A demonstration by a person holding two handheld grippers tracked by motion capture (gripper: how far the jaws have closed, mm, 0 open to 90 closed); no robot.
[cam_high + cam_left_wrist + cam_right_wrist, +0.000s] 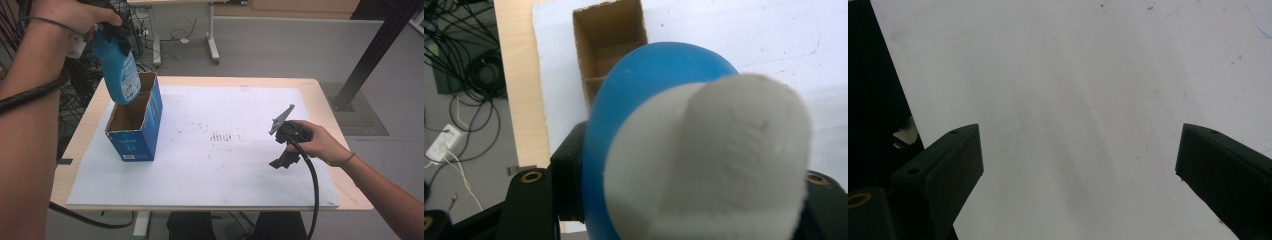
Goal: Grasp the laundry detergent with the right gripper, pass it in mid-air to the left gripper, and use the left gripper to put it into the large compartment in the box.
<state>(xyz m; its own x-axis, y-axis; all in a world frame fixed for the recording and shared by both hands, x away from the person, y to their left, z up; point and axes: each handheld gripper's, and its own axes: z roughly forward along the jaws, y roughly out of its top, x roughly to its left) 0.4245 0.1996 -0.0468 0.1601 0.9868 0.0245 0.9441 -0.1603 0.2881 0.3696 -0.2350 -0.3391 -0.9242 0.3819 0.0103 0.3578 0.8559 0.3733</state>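
Observation:
A blue bottle [121, 70] with a white cap [709, 160] hangs tilted over the back compartment of an open blue cardboard box [136, 135]. My left gripper [107, 31] is shut on the bottle's neck, high at the far left. In the left gripper view the bottle [649, 90] covers most of the box [609, 40] below, whose brown divided inside shows. My right gripper [281, 161] rests low over the white sheet [225, 165] at the right, and its jaws [1080, 170] stand open with nothing between them.
The white sheet covers most of the wooden table [330, 110]. Cables [80, 80] lie on the floor to the left of the table. A black post [370, 55] stands at the far right, and another table's legs [212, 45] stand behind.

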